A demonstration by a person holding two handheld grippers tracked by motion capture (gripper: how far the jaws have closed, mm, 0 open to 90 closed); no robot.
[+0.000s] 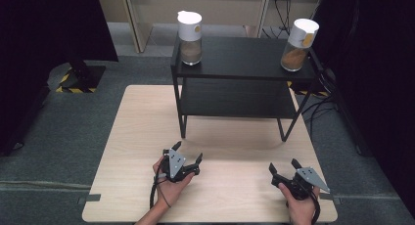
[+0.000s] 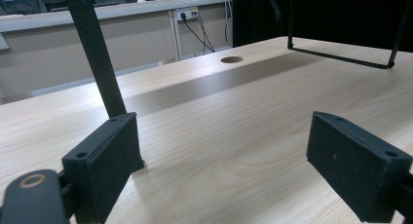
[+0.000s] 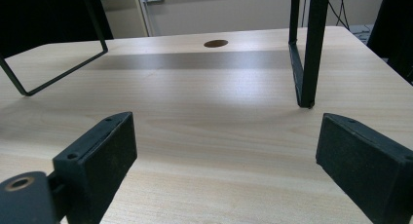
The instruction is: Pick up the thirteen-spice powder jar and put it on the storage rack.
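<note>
Resting near the counter's (image 1: 137,137) front edge, the left gripper (image 1: 187,153) and right gripper (image 1: 284,167) each have jaws spread wide, holding nothing. Behind them a black two-tier shelf (image 1: 240,78) carries two white-capped jars (image 1: 190,38) at its top corners.

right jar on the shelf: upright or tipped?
Tilted. The right jar on the black shelf's top leans, its white top toward the right, while the left jar stands straight.

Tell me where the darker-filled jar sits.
In the high view, the jar stands on the right end of the black rack's top shelf, across from the paler jar at the left end.
</note>
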